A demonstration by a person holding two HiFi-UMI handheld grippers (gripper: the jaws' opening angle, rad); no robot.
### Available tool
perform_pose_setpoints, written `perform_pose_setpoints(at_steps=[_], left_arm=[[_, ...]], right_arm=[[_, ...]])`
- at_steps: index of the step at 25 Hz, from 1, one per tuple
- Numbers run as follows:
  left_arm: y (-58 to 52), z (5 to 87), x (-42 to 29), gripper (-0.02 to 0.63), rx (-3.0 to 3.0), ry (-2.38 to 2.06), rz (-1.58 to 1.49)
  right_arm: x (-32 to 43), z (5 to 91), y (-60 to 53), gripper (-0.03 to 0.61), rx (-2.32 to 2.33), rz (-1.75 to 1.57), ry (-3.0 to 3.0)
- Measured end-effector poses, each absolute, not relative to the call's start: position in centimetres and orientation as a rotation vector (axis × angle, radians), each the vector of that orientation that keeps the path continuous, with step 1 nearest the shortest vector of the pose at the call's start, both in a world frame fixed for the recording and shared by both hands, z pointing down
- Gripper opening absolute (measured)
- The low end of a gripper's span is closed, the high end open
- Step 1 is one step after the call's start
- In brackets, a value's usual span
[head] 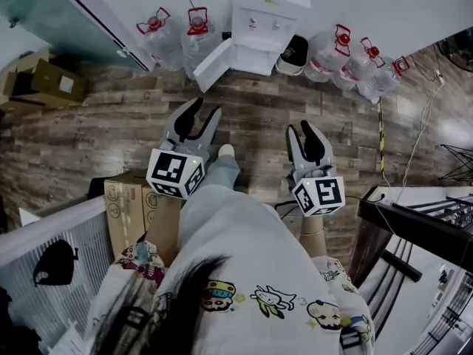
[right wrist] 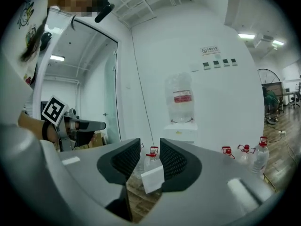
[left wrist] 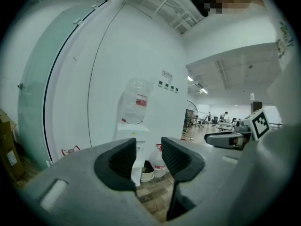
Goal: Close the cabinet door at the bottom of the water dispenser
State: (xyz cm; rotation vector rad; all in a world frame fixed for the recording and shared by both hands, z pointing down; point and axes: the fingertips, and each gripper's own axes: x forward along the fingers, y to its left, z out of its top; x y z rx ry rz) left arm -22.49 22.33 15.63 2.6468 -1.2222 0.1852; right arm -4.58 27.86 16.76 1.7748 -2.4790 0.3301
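Left claw [head: 207, 108], right claw [head: 298, 126] — both agape — well short of cabinet door [head: 212, 65].

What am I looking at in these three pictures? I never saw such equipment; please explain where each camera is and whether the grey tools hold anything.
There is no robot. A person holds a two-jaw tool in each hand: the left gripper and the right gripper. The marker cubes are parts of them. The head view comes from a camera on the person's head, looking steeply down. The two gripper views come from cameras riding on the grippers, looking along their jaws. In both, the jaws stand apart with nothing between them, so nothing is held. Ahead, on the wooden floor, a white water dispenser stands against the wall. Its bottom cabinet door hangs open. Large water bottles stand on both sides of it, and a cardboard box lies at the left.
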Motion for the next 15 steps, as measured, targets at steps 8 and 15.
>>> perform_pose_setpoints(at_steps=[8, 15], left_arm=[[15.5, 15.2, -25.1, 0.161, 2.636, -1.28, 0.159], [13.2, 16.5, -26.9, 0.161, 2.59, -1.284, 0.171]], right_arm=[[-6.4, 16.7, 21.1, 0.121, 1.762, 0.337, -2.495], [-8.1, 17.3, 18.1, 0.121, 1.732, 0.363, -2.483]])
